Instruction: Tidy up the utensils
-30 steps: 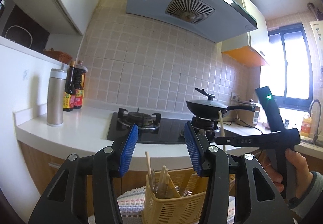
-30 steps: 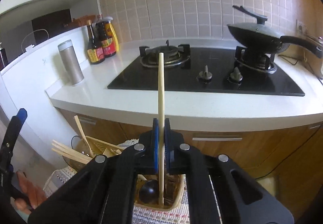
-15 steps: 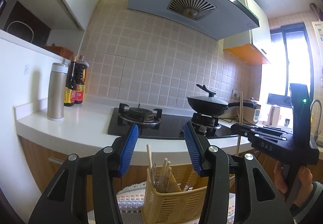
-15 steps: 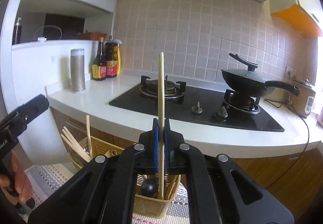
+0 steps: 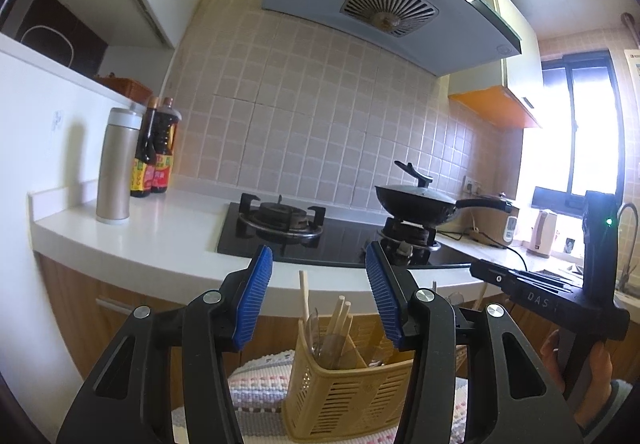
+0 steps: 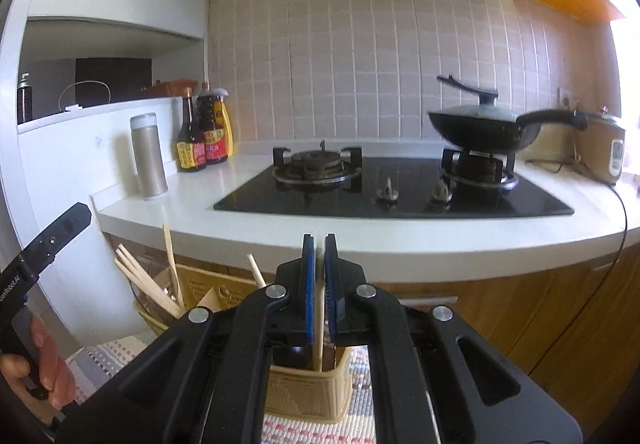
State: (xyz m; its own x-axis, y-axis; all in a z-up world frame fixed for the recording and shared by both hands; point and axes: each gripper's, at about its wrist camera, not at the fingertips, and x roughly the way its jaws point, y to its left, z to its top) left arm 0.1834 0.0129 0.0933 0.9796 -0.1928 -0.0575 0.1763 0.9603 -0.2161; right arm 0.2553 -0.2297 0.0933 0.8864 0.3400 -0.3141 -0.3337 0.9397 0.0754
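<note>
A: Where's the chopstick (image 6: 319,340)?

B: Between the right tool's (image 6: 319,244) pads, jaws parted a crack, its lower end inside the yellow basket (image 6: 308,392) on the striped mat (image 6: 316,430). Whether it is pinched or released, I cannot tell.

A: The left tool (image 5: 318,264)?

B: Spread wide, empty, above the basket.

A: Risk?

B: Lifting away while the pads drag could flick it out

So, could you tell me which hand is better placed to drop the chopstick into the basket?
Right: the right gripper pinches the chopstick directly above the basket; the left gripper is open and empty.
</note>
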